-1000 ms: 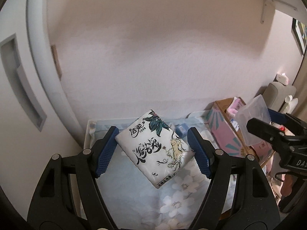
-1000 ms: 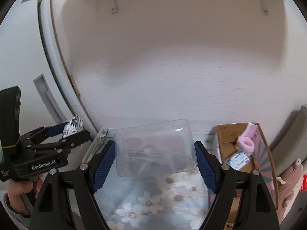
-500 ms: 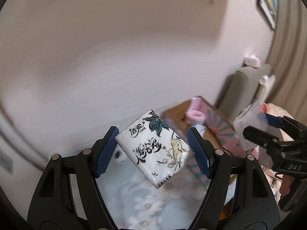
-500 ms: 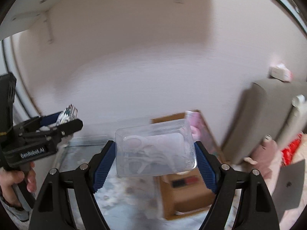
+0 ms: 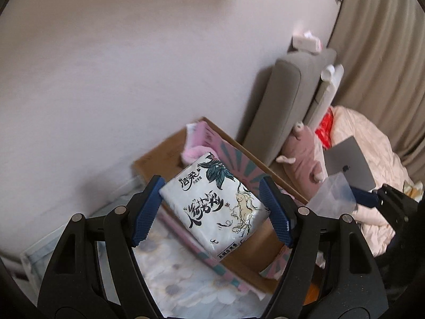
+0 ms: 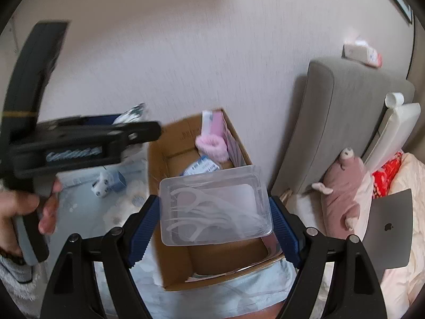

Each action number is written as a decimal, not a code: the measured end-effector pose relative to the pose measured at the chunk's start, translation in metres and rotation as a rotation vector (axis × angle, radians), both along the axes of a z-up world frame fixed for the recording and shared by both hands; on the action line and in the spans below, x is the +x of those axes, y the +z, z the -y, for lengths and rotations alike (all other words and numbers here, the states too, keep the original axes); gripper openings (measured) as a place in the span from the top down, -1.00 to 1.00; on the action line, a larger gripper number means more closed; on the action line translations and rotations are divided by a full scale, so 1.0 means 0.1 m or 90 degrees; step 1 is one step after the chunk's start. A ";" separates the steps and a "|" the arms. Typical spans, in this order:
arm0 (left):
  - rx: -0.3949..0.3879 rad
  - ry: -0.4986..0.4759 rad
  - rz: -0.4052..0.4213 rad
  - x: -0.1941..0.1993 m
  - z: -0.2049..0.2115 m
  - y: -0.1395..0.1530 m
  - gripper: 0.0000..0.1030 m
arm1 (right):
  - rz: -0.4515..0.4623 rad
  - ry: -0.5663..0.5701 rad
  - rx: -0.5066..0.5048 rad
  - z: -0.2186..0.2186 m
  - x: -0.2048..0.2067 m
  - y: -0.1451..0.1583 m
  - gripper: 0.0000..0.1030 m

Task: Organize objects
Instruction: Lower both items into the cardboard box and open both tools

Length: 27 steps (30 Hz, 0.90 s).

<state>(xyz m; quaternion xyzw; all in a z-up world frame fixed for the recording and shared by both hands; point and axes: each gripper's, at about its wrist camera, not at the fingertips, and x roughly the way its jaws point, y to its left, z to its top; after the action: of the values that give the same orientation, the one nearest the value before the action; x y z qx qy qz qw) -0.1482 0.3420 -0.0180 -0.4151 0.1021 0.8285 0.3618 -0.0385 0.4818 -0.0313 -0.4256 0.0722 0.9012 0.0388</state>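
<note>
My left gripper (image 5: pixel 212 210) is shut on a white tissue pack (image 5: pixel 212 207) printed with black characters and leaves, held in the air over the near edge of an open cardboard box (image 5: pixel 159 156). My right gripper (image 6: pixel 215 207) is shut on a clear plastic box of floss picks (image 6: pixel 215 207), held above the same cardboard box (image 6: pixel 170 159). The left gripper also shows at the left of the right wrist view (image 6: pixel 132 125). The right gripper holding the clear box shows at the right of the left wrist view (image 5: pixel 345 194).
The cardboard box holds a pink fluffy item (image 6: pixel 212 146) and a blue-white packet (image 6: pixel 202 166). It stands on a floral cloth (image 5: pixel 170 271) by the wall. A grey headboard (image 6: pixel 340 122), a pink plush pig (image 6: pixel 342 186) and a laptop (image 6: pixel 387 228) are to the right. A small blue box (image 6: pixel 109 183) lies left.
Both grippers have swung right, from over the floral table to above the cardboard box. Both still hold their objects.
</note>
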 end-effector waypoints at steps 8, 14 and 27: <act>-0.063 -0.042 0.066 -0.35 -0.58 -0.75 -0.38 | 0.059 0.012 -0.015 -0.06 -0.20 -0.51 -0.51; -0.093 -0.061 0.102 -0.54 -0.90 -1.22 -0.38 | 0.089 0.024 -0.033 -0.06 -0.28 -0.84 -0.51; -0.126 -0.082 0.097 -0.54 -1.06 -1.32 -0.57 | 0.096 0.032 -0.039 -0.06 -0.28 -0.92 -0.64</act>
<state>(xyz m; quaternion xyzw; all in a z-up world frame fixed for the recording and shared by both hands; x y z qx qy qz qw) -0.2018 0.4476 -0.1501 -0.5028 0.1819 0.7554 0.3787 -0.0667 0.4874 -0.1228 -0.4949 0.0859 0.8647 0.0087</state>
